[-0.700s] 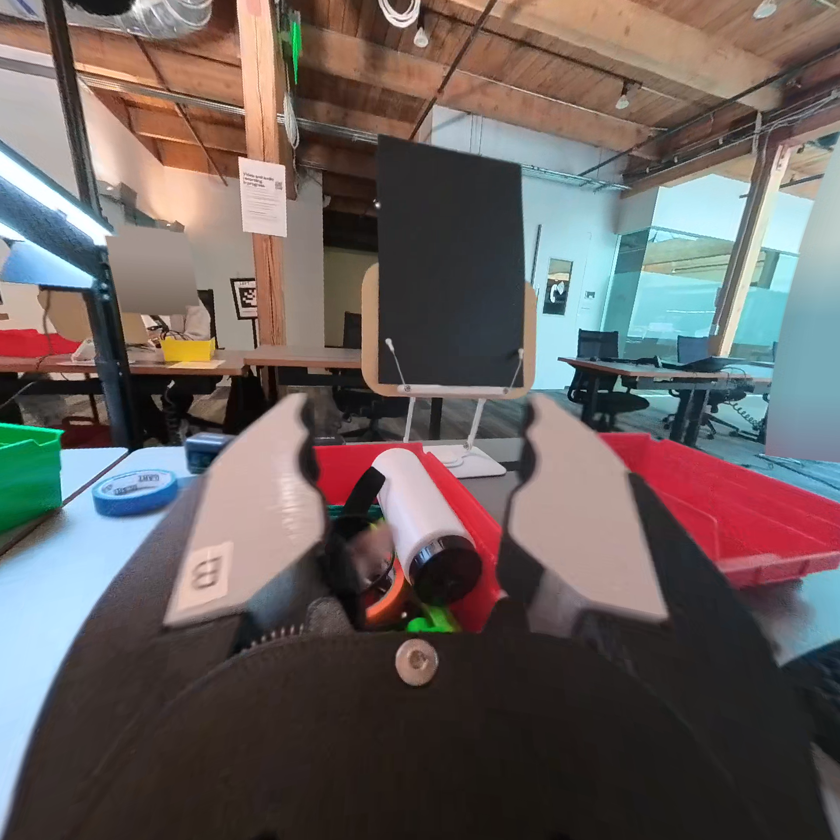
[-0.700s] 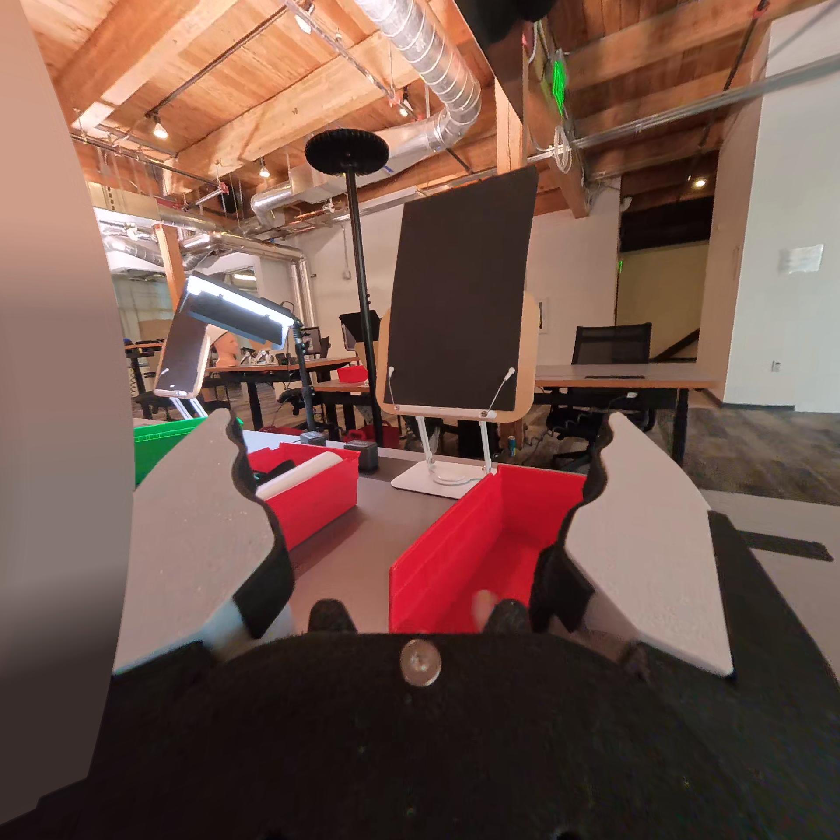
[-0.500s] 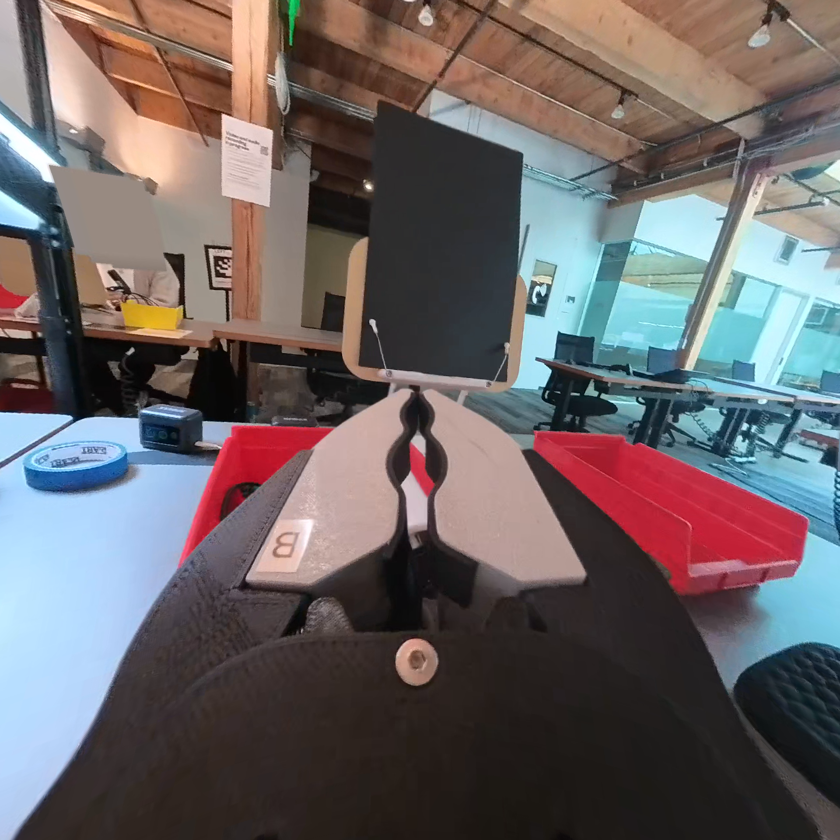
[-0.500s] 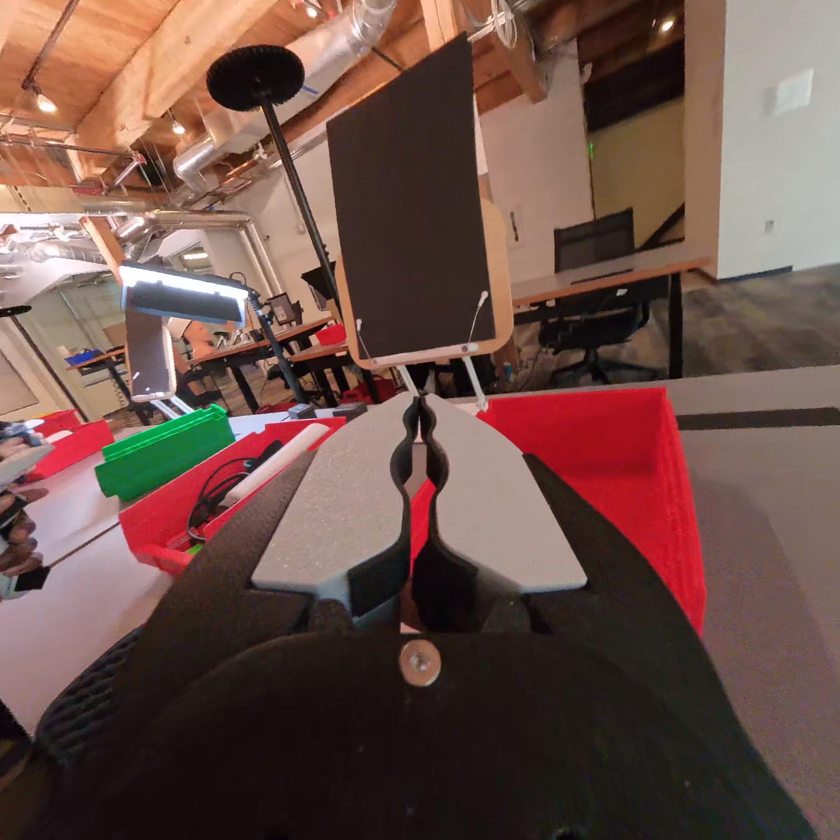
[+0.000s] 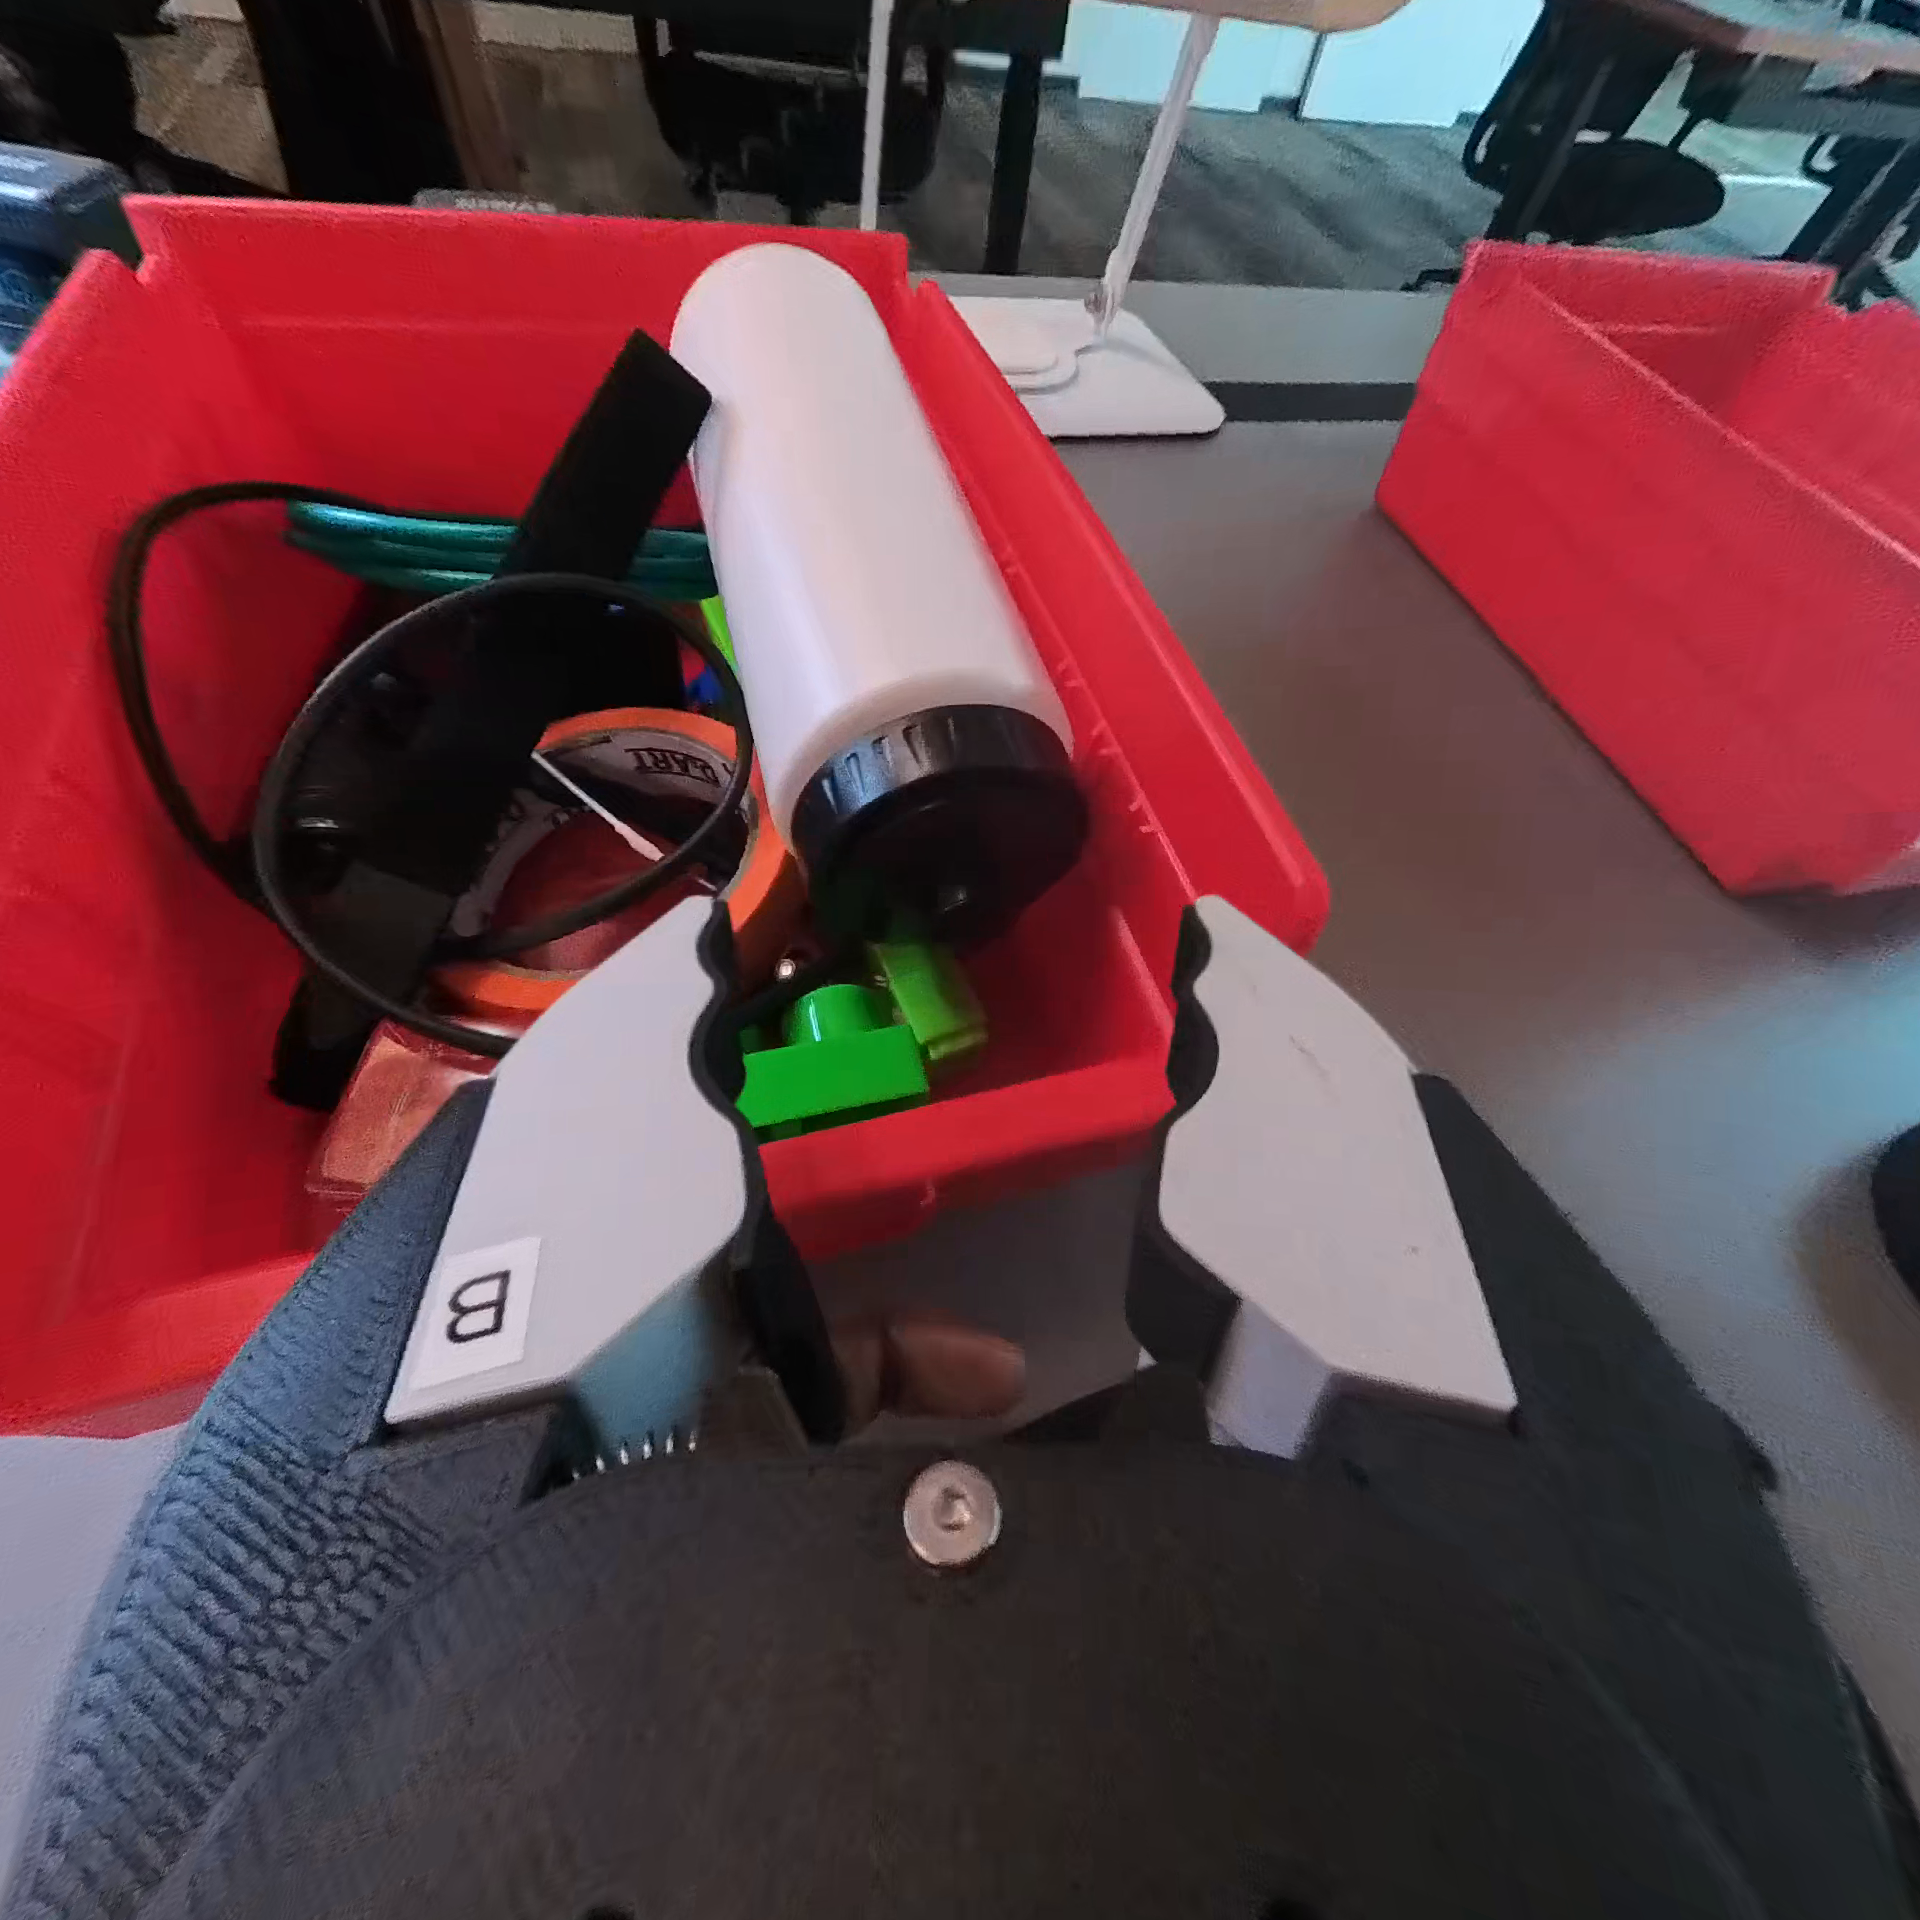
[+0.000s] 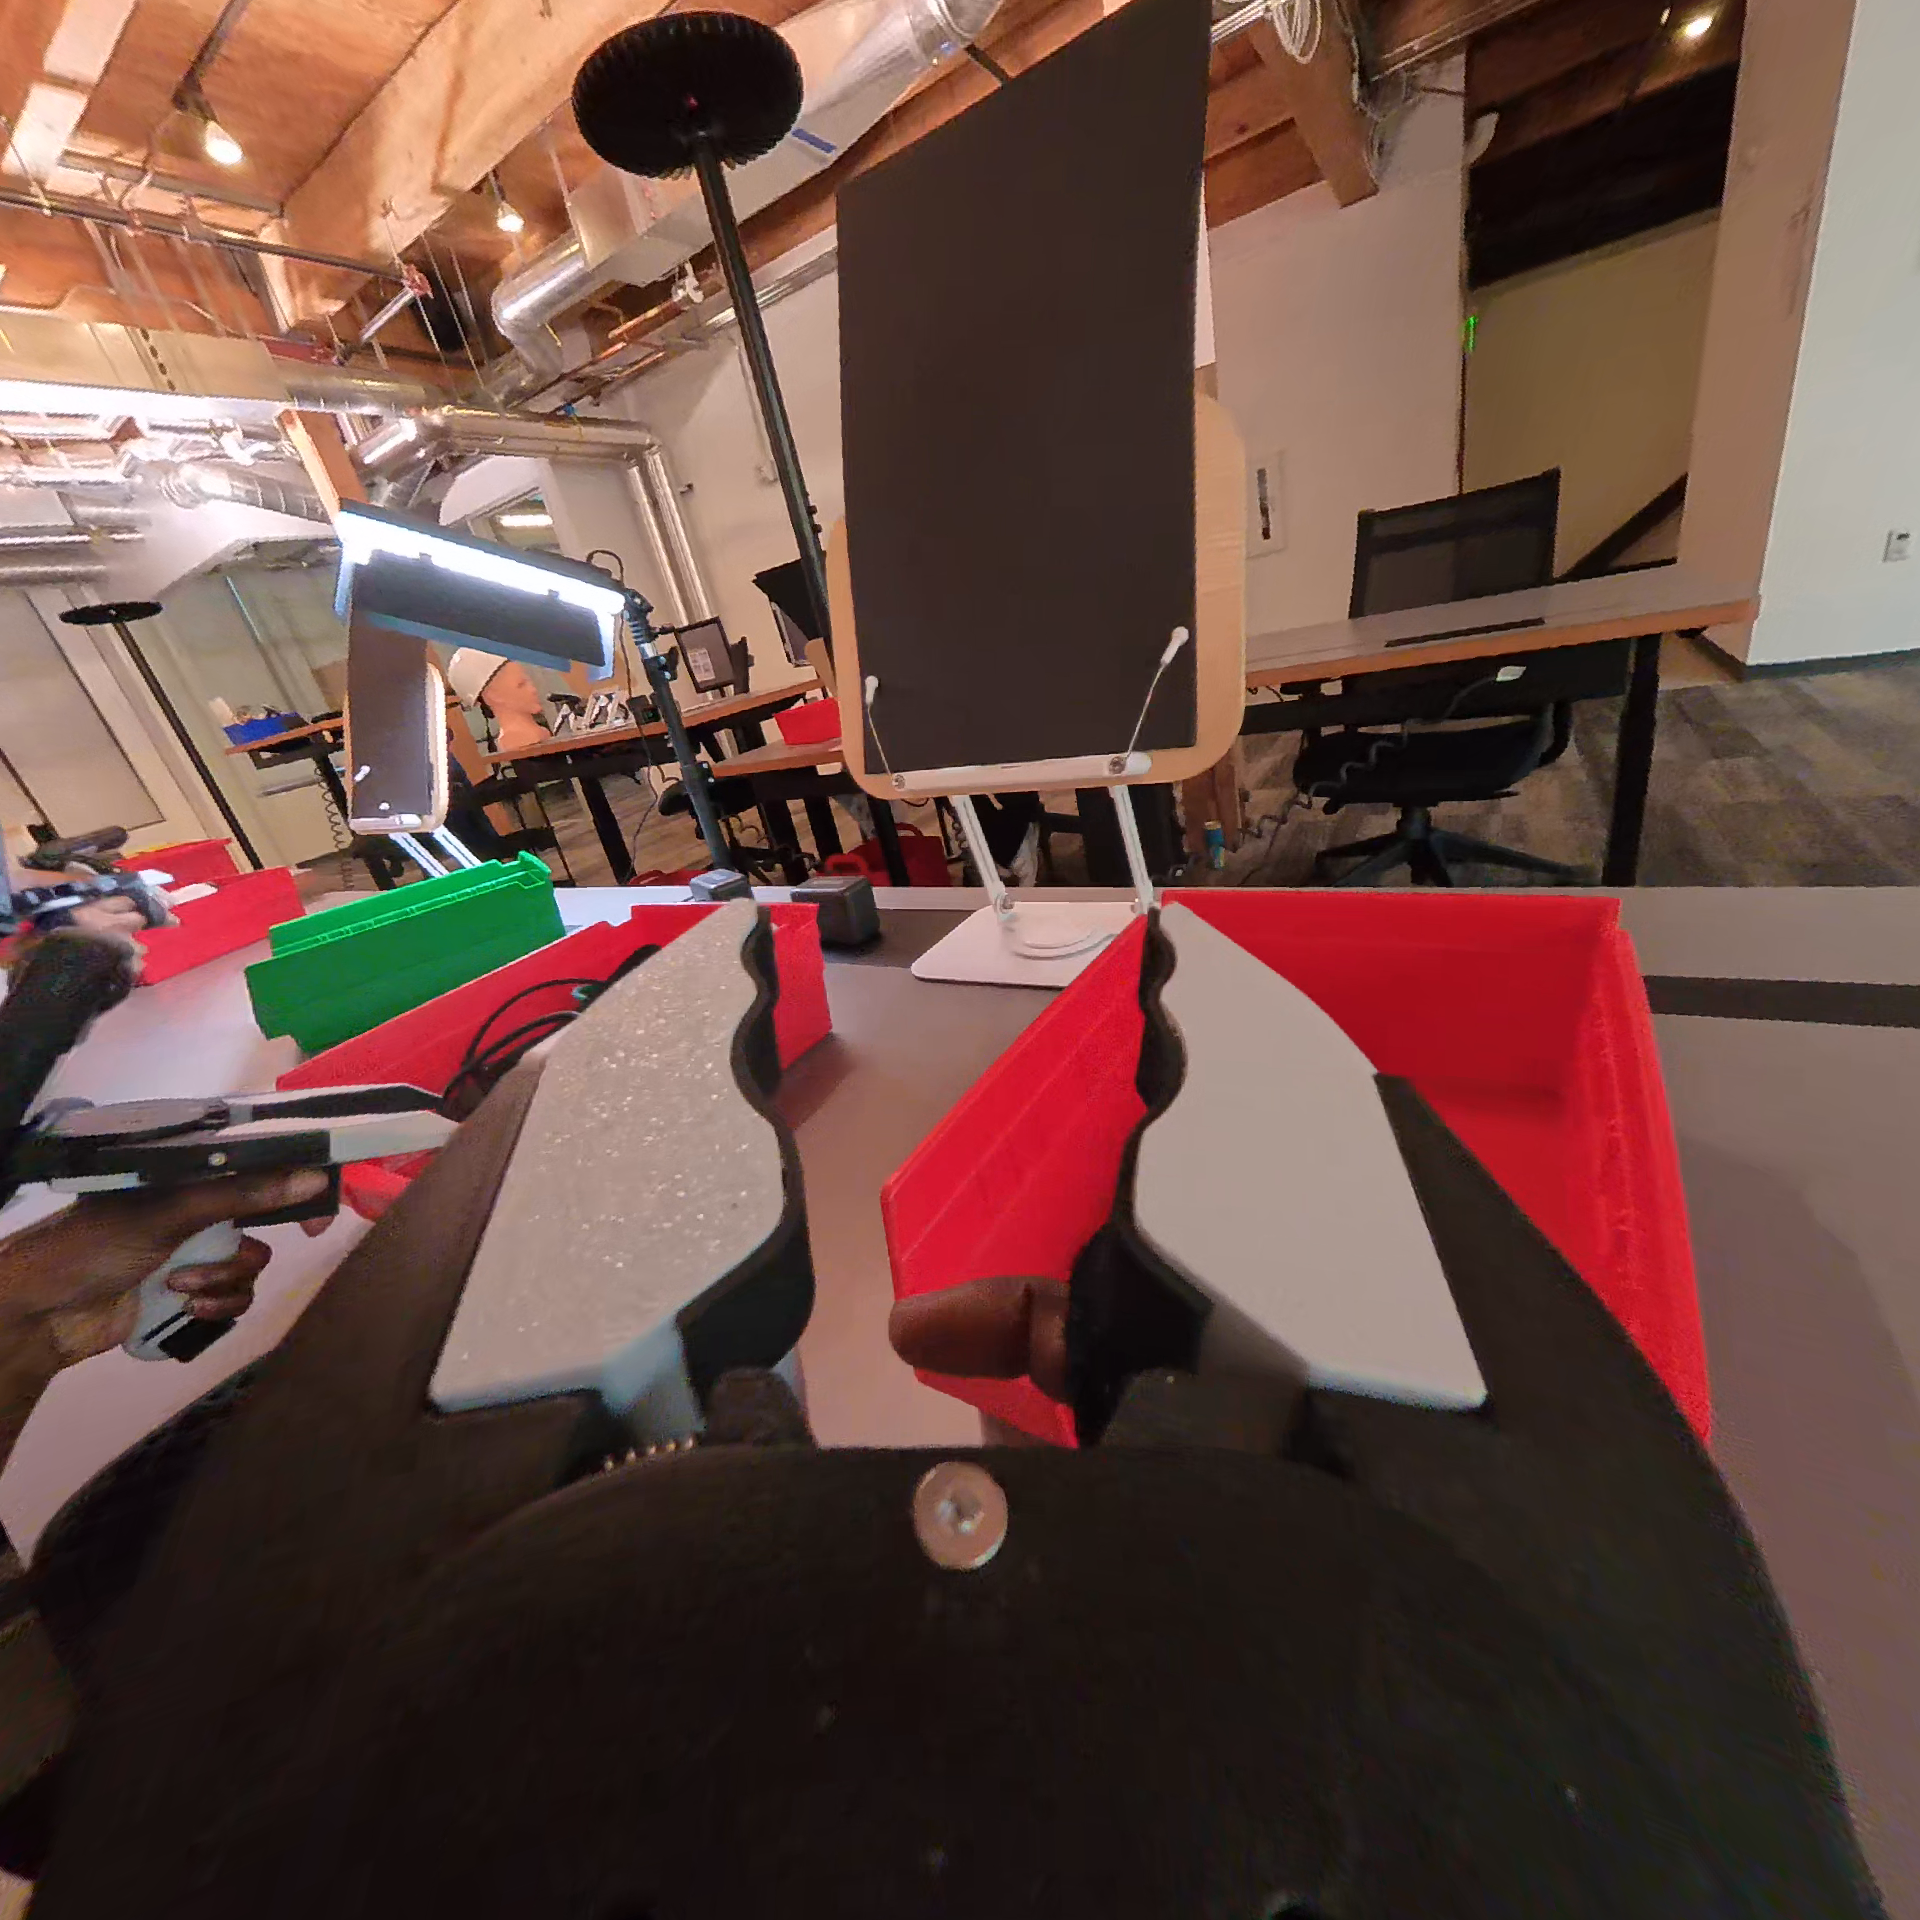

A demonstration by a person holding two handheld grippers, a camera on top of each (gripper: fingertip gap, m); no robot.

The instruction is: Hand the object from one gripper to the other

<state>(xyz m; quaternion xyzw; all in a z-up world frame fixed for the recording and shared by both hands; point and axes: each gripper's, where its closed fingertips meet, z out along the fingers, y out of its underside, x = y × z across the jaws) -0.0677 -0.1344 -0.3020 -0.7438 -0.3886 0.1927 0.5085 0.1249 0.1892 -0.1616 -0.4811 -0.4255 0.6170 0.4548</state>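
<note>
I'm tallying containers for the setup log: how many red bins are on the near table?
2. One cluttered red bin sits ahead of the left gripper, holding the white bottle; one empty red bin sits ahead of the right gripper. More stand farther off.

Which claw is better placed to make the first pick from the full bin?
Left. The left claw is open just above the full red bin, with the white bottle right ahead. The right claw, also open, hangs over the bare table by the empty red bin.
</note>
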